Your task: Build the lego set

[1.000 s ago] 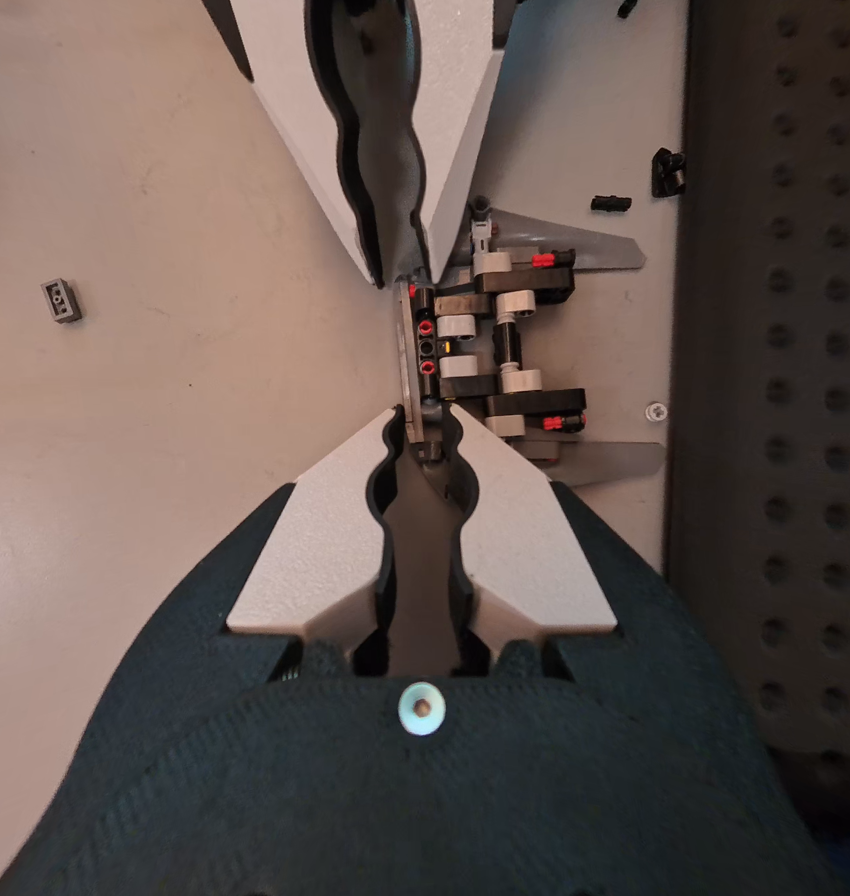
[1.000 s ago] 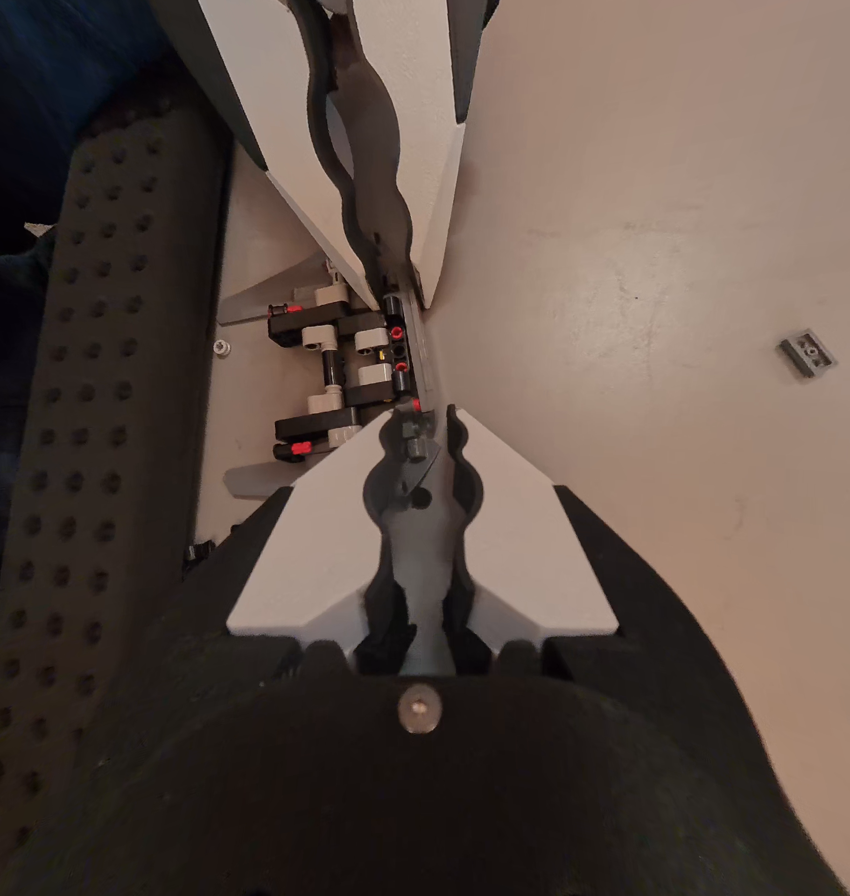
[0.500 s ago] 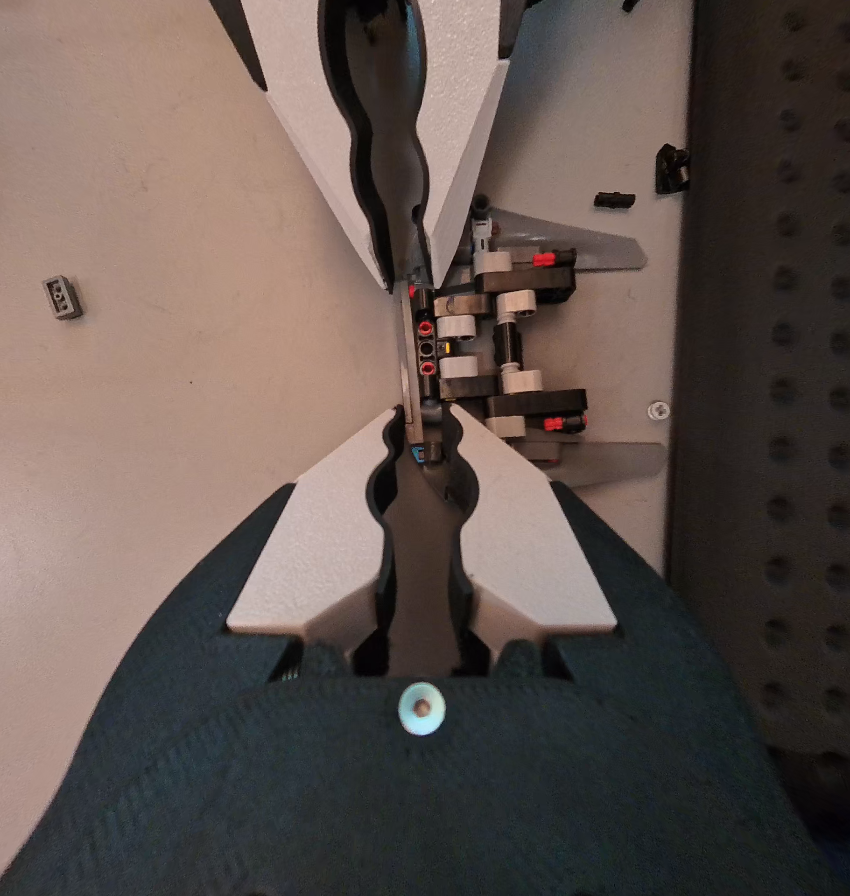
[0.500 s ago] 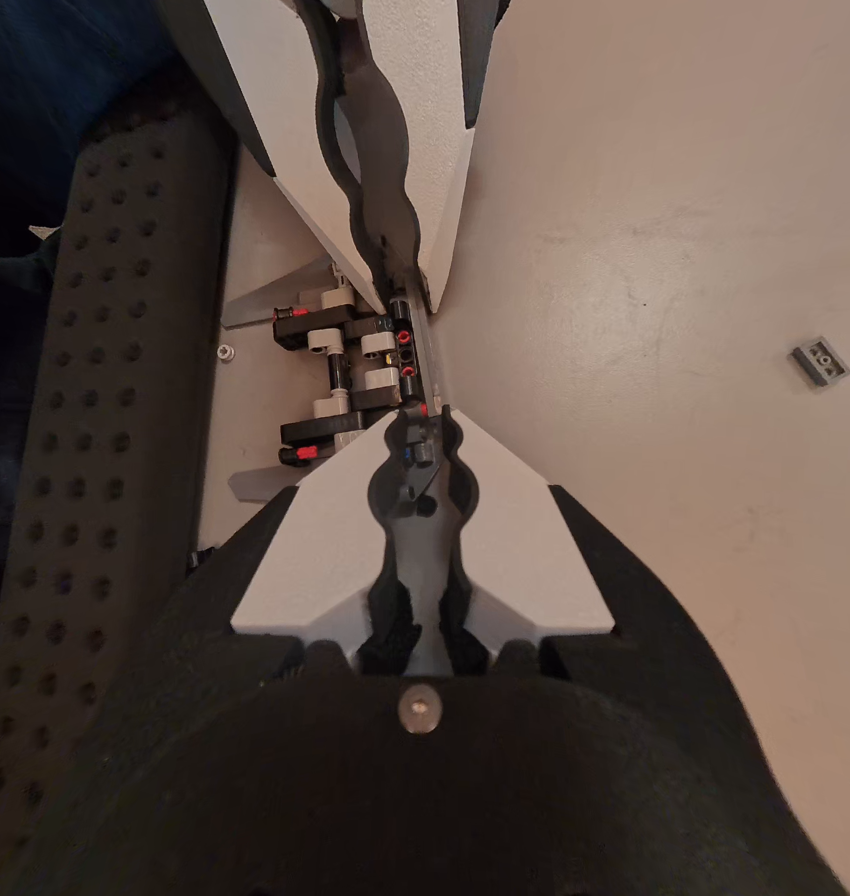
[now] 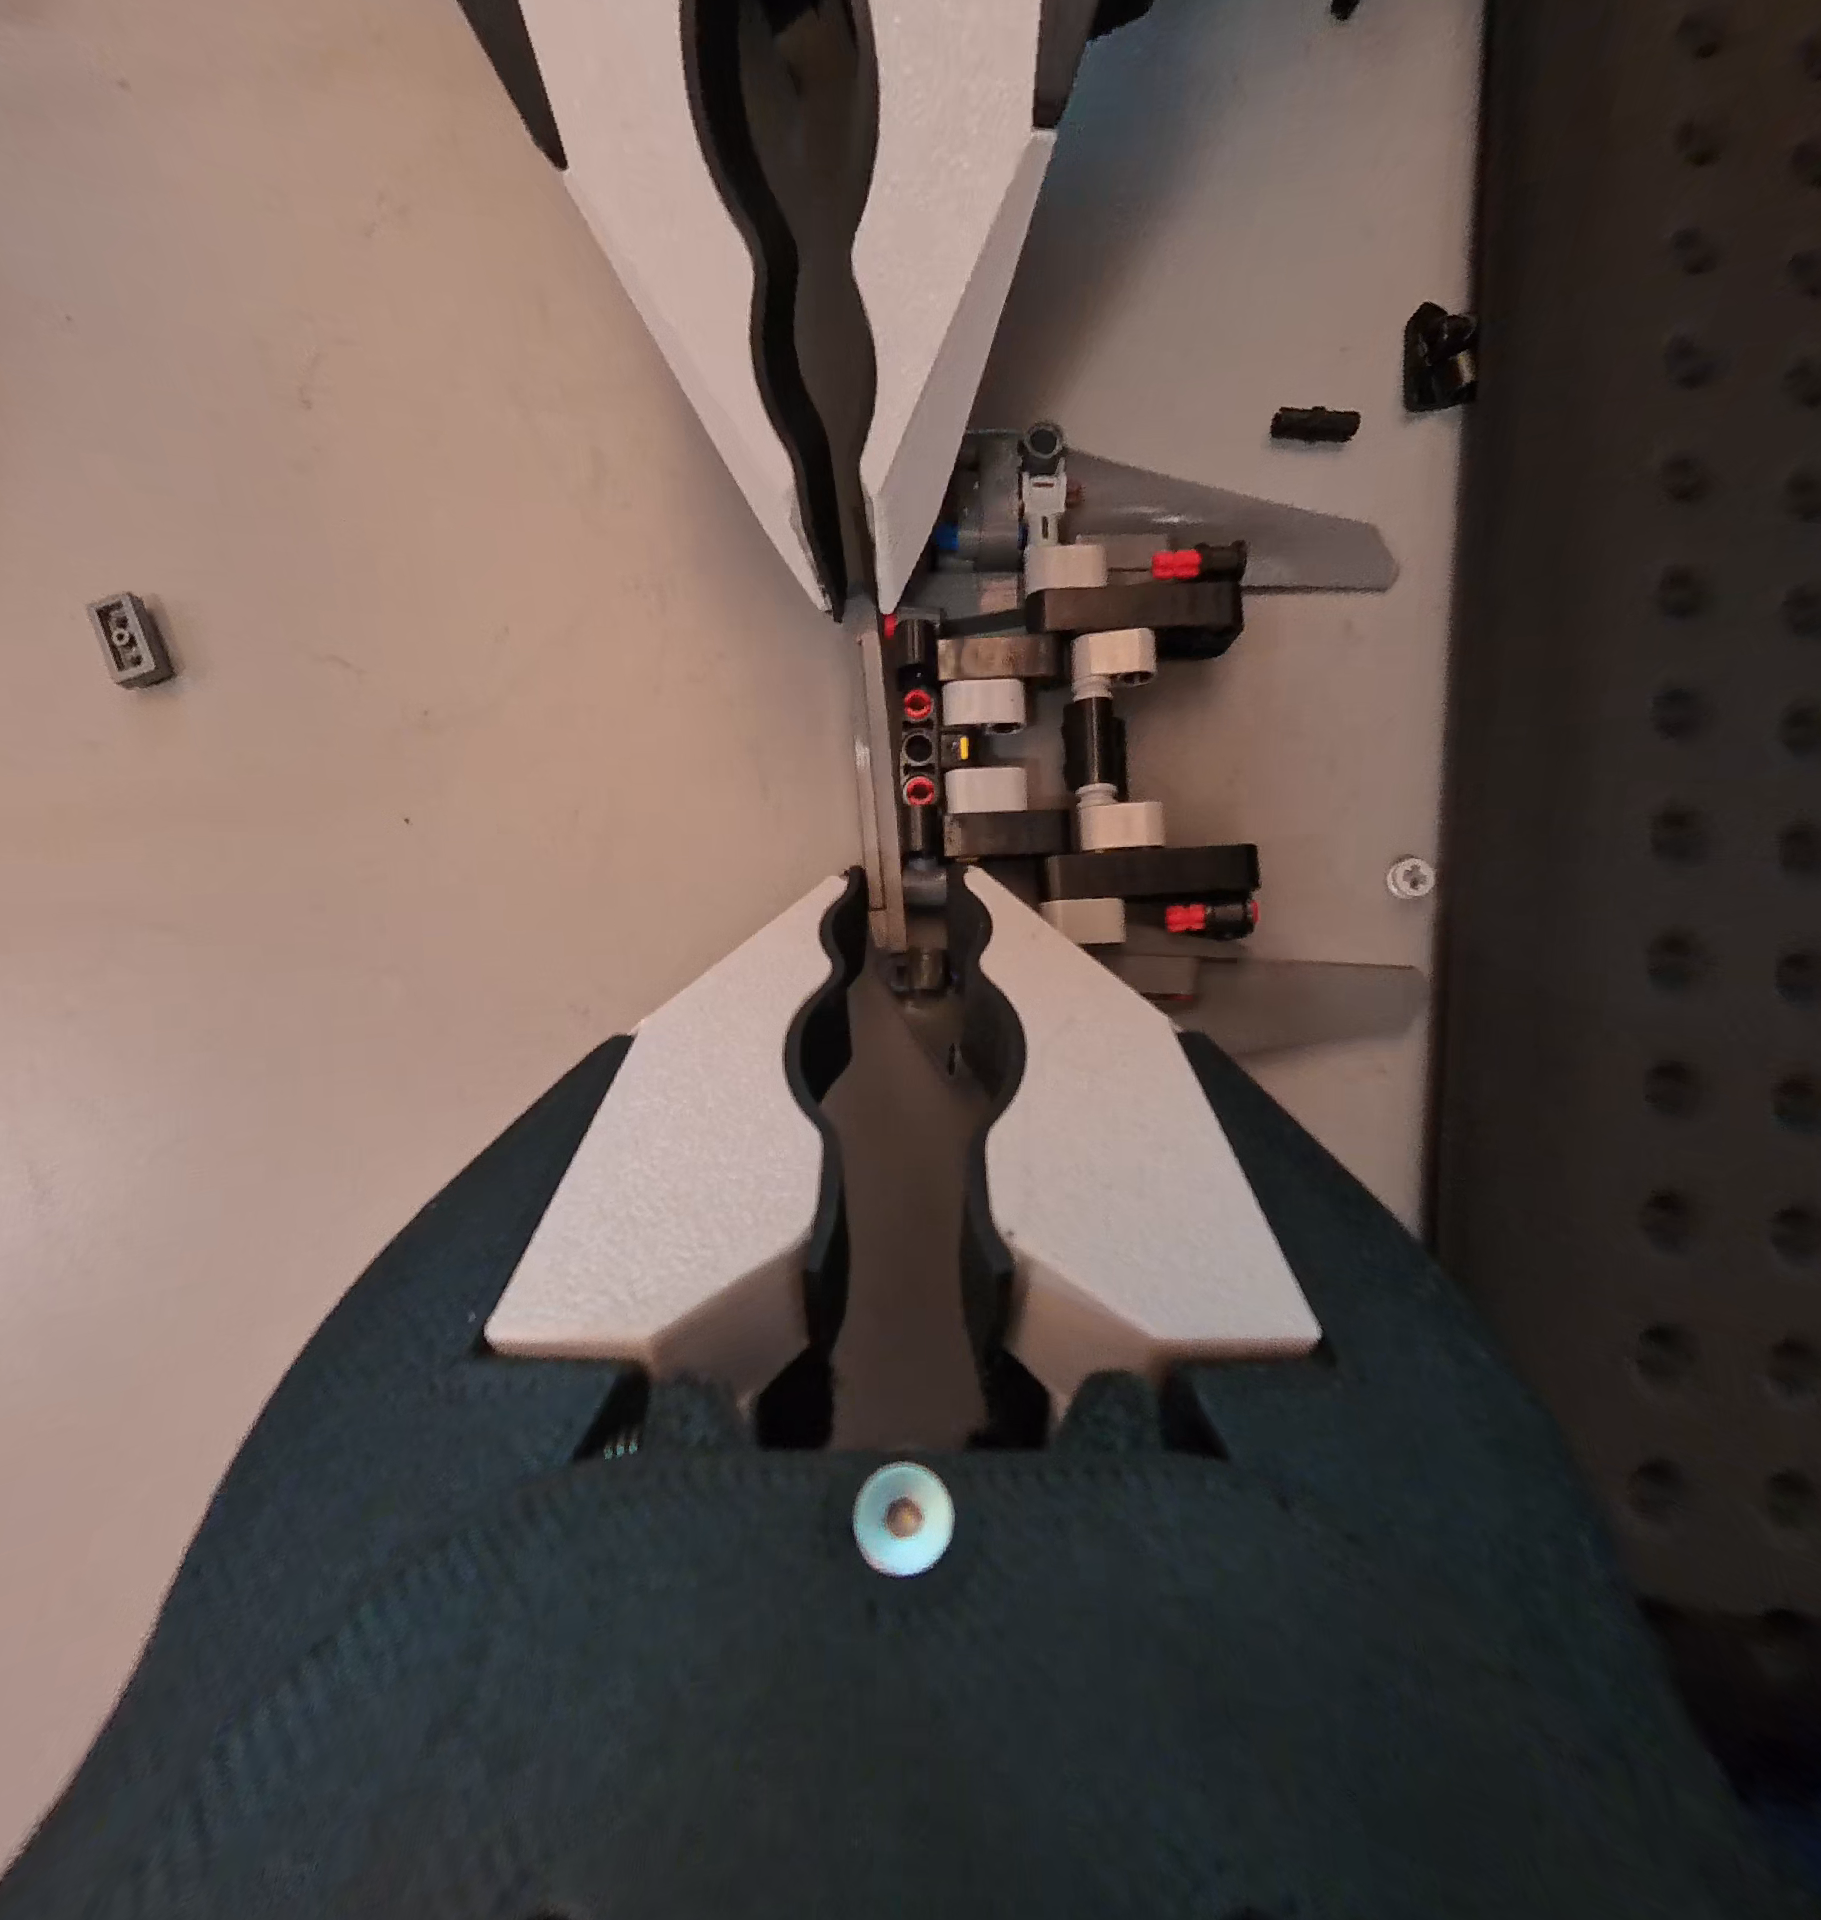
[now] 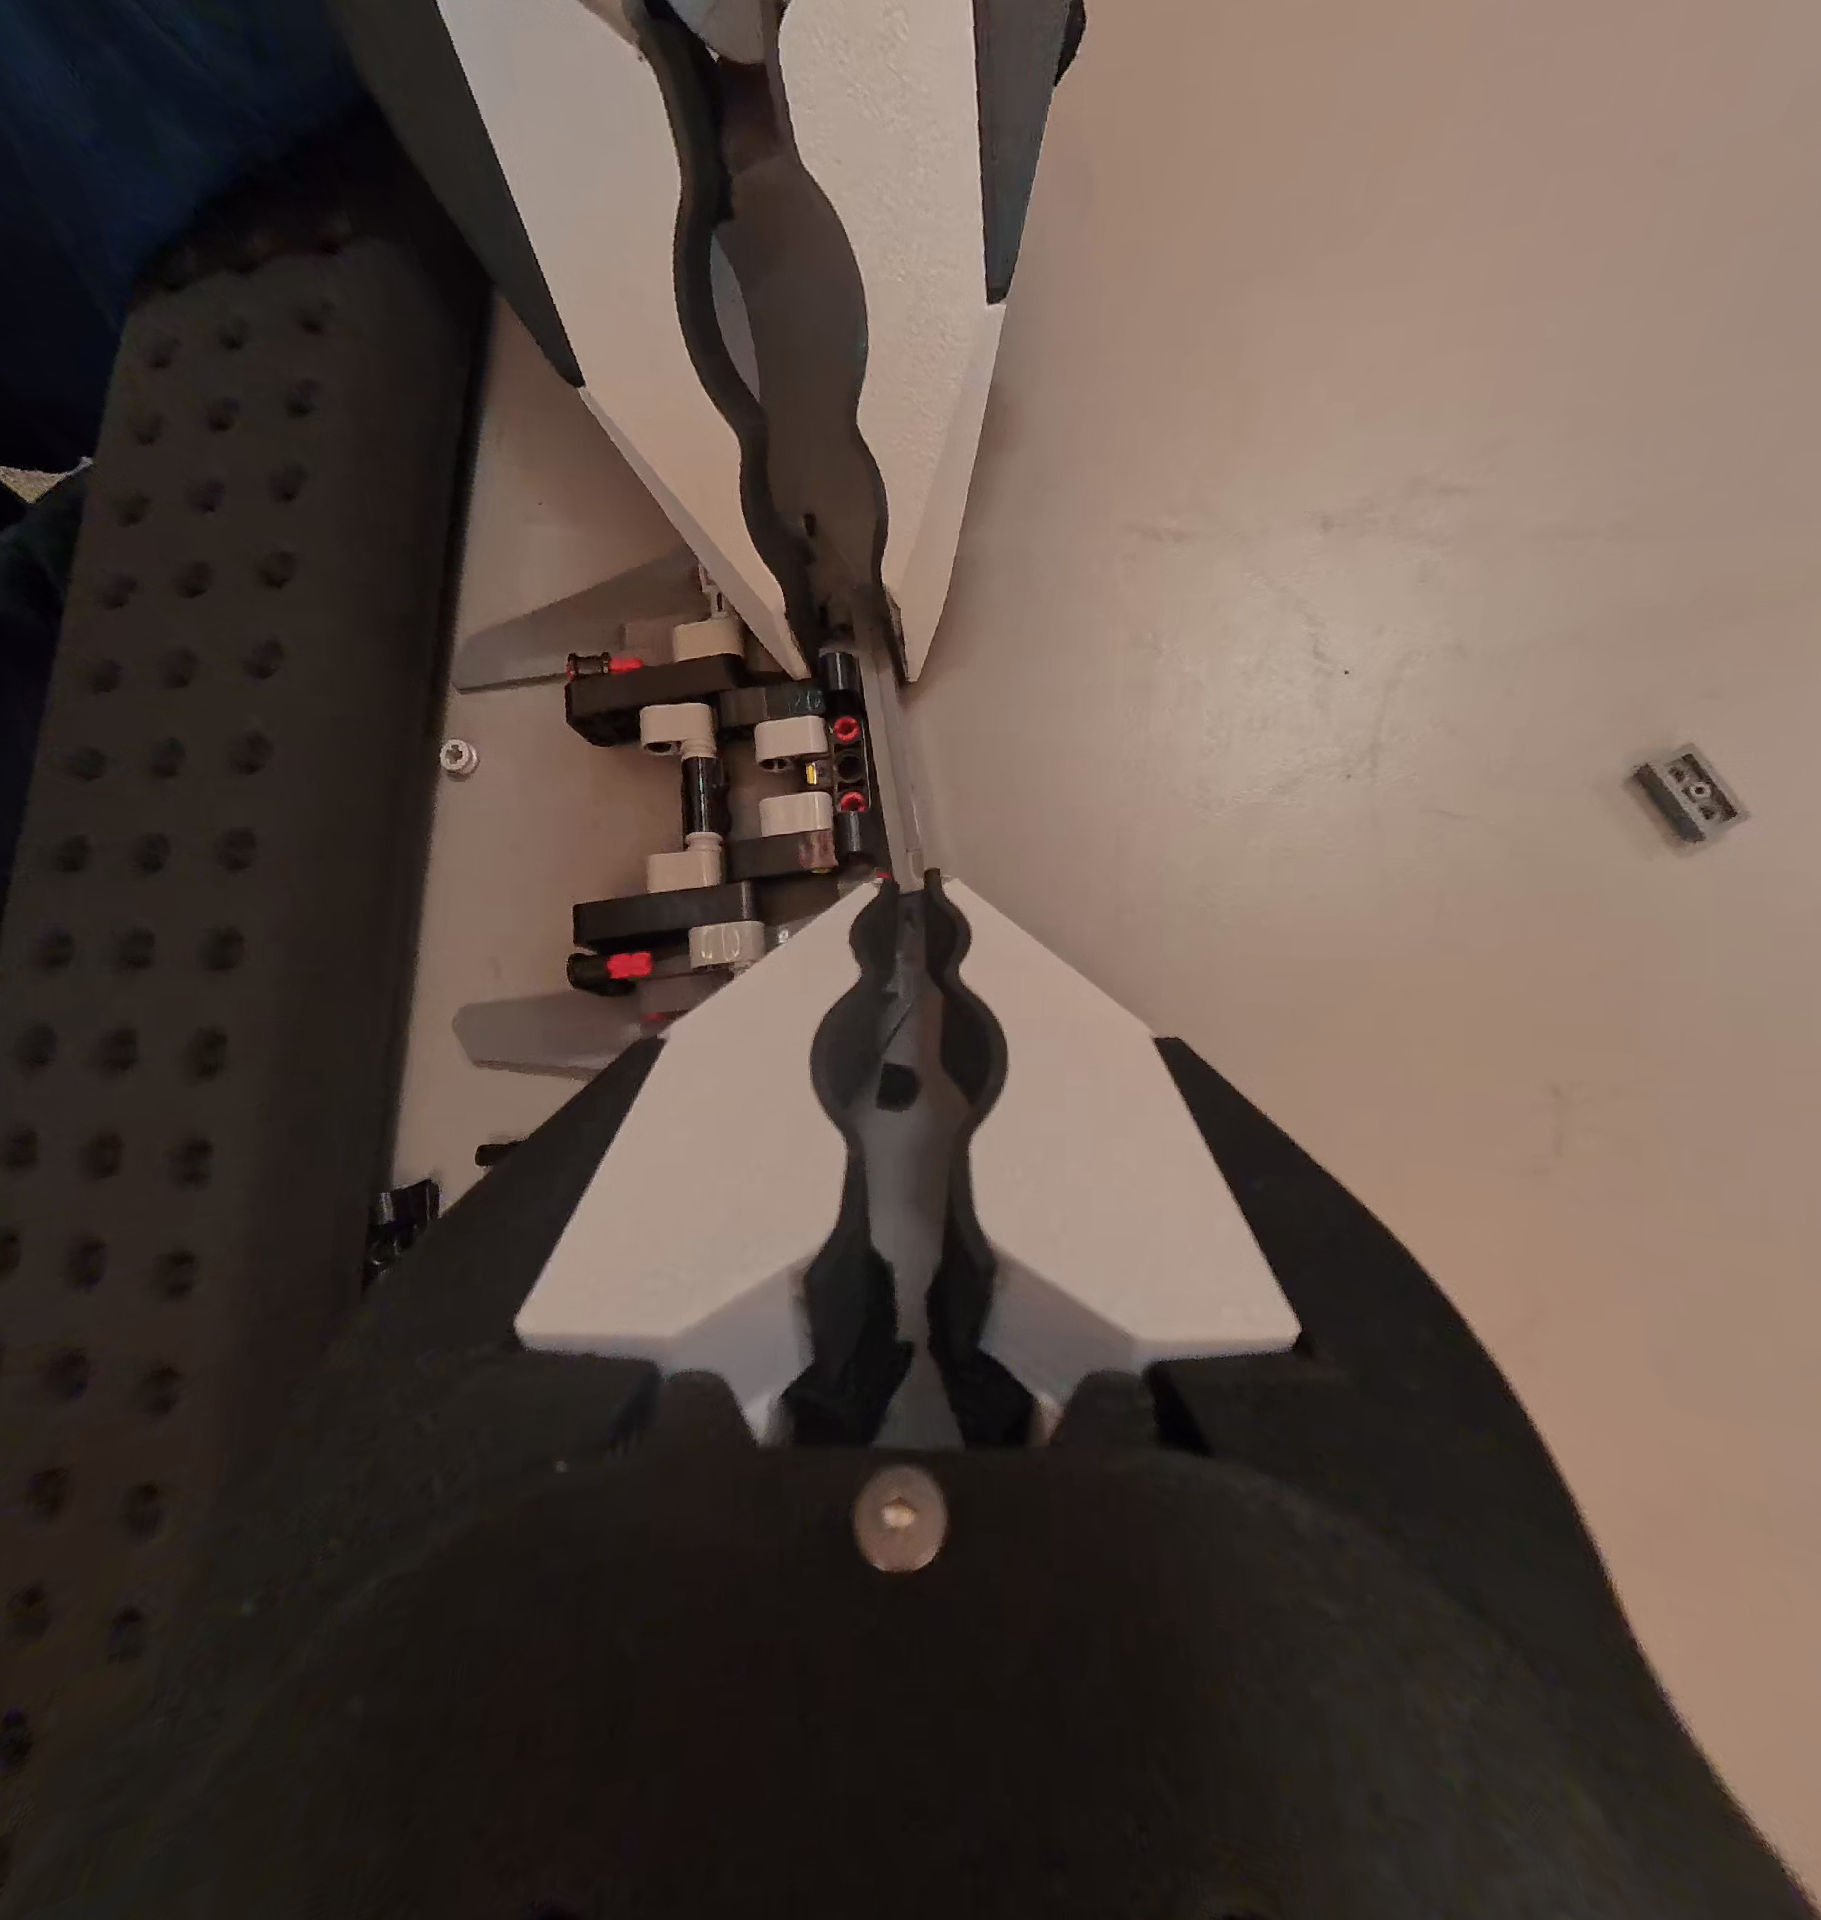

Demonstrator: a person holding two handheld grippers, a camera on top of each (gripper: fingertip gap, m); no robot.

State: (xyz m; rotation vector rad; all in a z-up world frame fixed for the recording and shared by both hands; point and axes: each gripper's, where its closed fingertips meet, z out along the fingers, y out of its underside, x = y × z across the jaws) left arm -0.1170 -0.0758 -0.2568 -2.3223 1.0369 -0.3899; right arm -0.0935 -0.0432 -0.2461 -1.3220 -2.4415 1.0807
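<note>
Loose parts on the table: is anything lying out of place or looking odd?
One small grey plate lies alone on the beige table, apart from the lego assembly that both grippers clamp. Two black pieces sit by the foam mat. Nothing looks damaged.

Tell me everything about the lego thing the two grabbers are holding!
The lego model is a half-built plastic frame: black beams, light grey connectors, red pins, a black axle, one yellow dot, and two flat grey wing-shaped plates. It stands on edge, held from opposite ends, with the left gripper and right gripper both clamped on it.
</note>
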